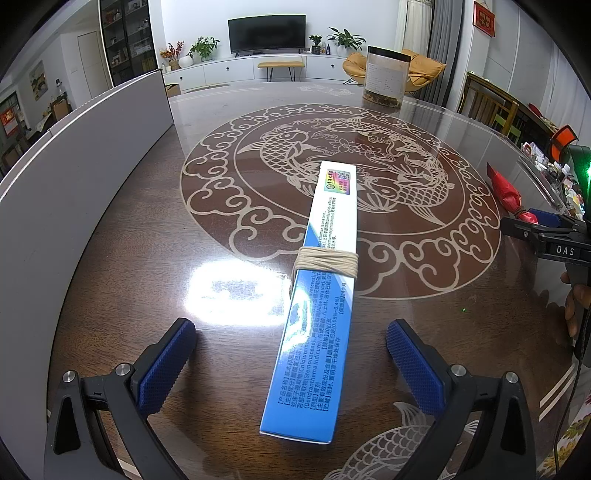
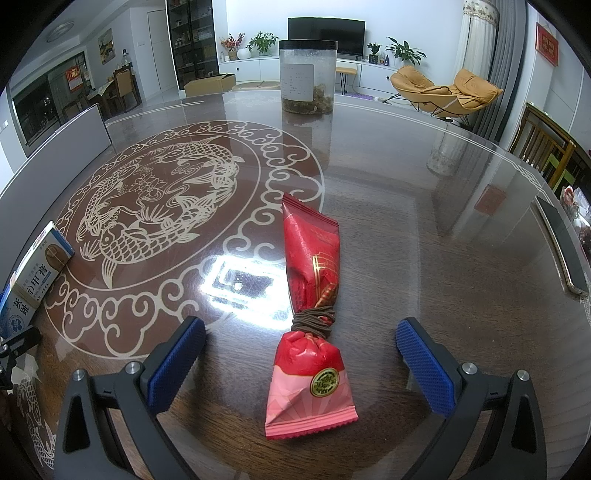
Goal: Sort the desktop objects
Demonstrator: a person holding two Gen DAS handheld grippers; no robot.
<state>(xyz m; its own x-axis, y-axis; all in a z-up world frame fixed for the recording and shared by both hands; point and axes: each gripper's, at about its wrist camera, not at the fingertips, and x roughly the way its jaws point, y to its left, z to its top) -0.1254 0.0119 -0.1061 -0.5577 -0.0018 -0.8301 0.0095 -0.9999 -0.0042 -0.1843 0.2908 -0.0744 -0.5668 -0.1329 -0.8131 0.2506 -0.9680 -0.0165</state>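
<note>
Your left gripper (image 1: 291, 362) gapes around the stiff, light box (image 1: 317, 295); right gripper (image 2: 301, 363) gapes around the soft, crinkly packet (image 2: 310, 295); pinch both mid-body.

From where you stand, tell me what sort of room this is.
Most likely a home living and dining room: a glossy dark wooden table with inlaid fish patterns, a black flat television on a white cabinet, and orange lounge chairs.

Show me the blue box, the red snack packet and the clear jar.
blue box (image 1: 317, 325): left wrist view, on its printed top face.
red snack packet (image 2: 312, 254): right wrist view, on its upper red part.
clear jar (image 2: 307, 79): right wrist view, on its side wall.
</note>
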